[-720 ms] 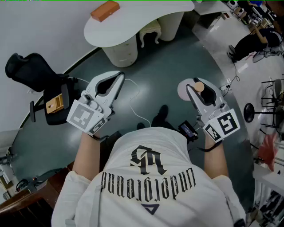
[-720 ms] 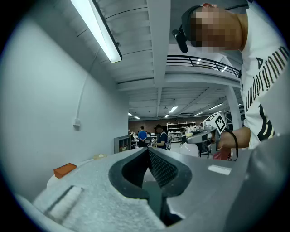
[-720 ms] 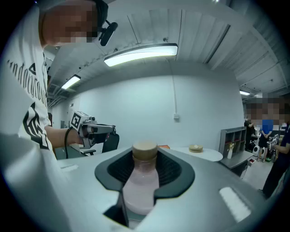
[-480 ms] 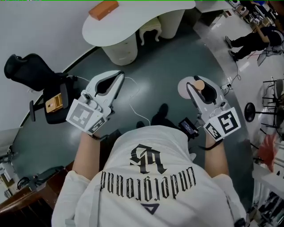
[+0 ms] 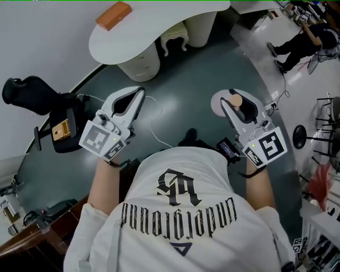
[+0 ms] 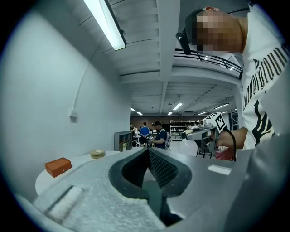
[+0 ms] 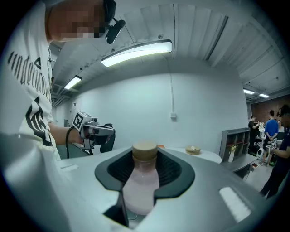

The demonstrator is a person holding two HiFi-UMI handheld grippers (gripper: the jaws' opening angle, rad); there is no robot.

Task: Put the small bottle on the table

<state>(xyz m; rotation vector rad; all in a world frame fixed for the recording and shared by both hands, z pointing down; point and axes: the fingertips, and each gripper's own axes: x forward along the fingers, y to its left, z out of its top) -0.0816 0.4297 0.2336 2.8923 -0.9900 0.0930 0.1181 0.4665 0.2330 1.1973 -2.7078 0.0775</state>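
Observation:
The small bottle point(image 7: 140, 181) has a pale pink body and a tan cap point(image 5: 235, 100). My right gripper point(image 5: 231, 96) is shut on it and holds it upright, out in the air over the dark floor. My left gripper point(image 5: 140, 91) hangs level at the left, shut, with nothing between its pads point(image 6: 158, 167). The white curved table point(image 5: 159, 32) stands ahead, beyond both grippers, with an orange box point(image 5: 113, 15) on its left end. The table point(image 7: 206, 156) also shows past the bottle in the right gripper view.
A black chair point(image 5: 32, 93) with a yellow-brown box point(image 5: 61, 129) stands at the left. A white cable point(image 5: 159, 133) lies on the floor. A round white disc point(image 5: 218, 106) sits below the right gripper. People point(image 5: 300, 42) are at the far right; a small ornate stool point(image 5: 175, 37) is under the table.
The table, chair and floor have slid a little left in the head view. Both grippers keep their places and the right one still holds the bottle.

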